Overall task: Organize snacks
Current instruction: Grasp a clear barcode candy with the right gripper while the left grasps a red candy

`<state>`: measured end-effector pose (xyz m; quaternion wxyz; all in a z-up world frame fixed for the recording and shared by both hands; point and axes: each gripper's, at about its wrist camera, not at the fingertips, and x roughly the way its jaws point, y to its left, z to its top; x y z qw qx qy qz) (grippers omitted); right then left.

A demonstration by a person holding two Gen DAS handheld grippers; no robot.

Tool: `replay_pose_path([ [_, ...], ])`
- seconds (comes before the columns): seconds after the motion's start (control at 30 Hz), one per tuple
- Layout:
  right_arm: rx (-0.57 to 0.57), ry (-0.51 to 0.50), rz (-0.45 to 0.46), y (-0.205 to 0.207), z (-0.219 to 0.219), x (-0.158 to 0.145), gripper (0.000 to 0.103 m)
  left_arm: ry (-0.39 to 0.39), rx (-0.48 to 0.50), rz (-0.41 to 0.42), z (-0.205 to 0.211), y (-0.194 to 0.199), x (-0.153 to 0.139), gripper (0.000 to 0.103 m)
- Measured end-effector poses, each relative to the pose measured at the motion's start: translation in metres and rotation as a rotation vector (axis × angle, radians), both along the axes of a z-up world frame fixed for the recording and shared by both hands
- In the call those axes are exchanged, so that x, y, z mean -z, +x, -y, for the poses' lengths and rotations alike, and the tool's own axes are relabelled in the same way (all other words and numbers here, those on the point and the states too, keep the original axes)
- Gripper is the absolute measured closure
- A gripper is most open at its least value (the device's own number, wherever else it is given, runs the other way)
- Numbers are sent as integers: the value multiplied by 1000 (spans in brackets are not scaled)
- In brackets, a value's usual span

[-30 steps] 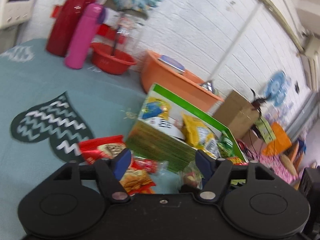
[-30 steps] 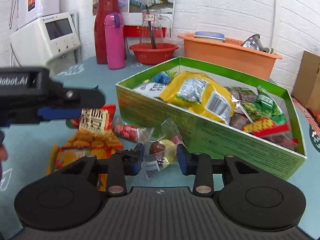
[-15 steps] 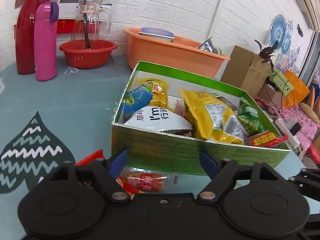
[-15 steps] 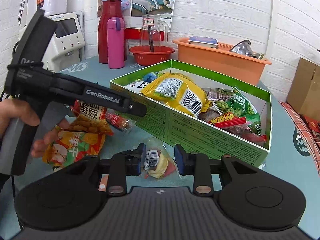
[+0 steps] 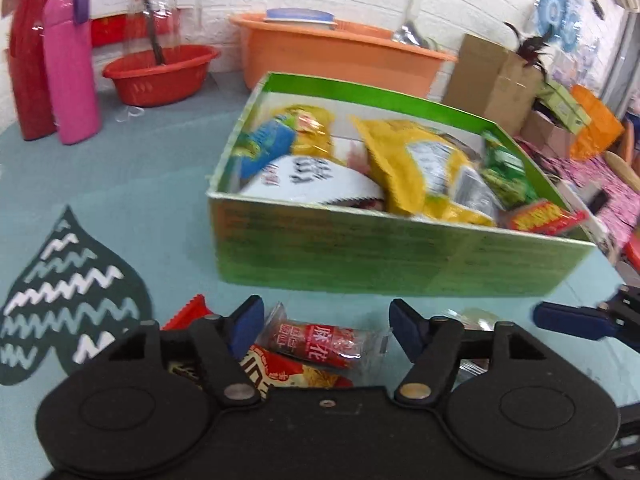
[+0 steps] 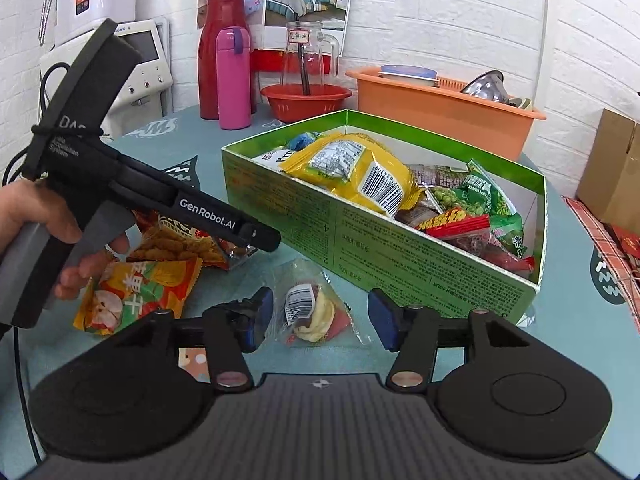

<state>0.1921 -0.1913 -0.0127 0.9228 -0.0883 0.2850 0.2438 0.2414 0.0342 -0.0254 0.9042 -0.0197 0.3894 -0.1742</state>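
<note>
Green cardboard box (image 5: 392, 264) full of snack packs sits on the teal tablecloth (image 5: 152, 184). From the left wrist, the left gripper (image 5: 326, 330) stands wide open over a red snack packet (image 5: 316, 342), pads clear of it. From the right wrist, the right gripper (image 6: 320, 318) is opening, and a clear-wrapped snack (image 6: 310, 312) lies loose between its jaws, just beside the box (image 6: 400, 248).

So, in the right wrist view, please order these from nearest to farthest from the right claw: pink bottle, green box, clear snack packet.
1. Clear snack packet: between the opening jaws of the right claw, untouched.
2. Green box: just behind, to the right.
3. Pink bottle: far back, left of centre.
</note>
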Motion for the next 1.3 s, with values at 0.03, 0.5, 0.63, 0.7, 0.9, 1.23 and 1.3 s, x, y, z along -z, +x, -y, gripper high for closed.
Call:
replay_pose_path([
  [0.03,0,1,-3,-1,0,0,12,-25,26,-12,0,-2,-1,0],
  [0.5,-15,-24,-2,-5,-2,2,1,55,25,-43,8,-12,0,0],
  [0.63,-18,-34,-12,-4,-4,5,1,50,40,-40,7,-14,1,0],
  [0.7,-22,-42,-17,-3,-6,6,1,22,55,-46,5,-14,2,1],
  [0.9,-21,-57,-21,-2,-5,7,1,-7,70,-42,12,-15,2,16],
  [1.23,-14,-80,-11,6,-12,9,1,-44,75,-16,19,-19,6,13],
  [1.3,-7,-83,-11,9,-12,11,1,-56,64,-8,16,-20,7,13],
])
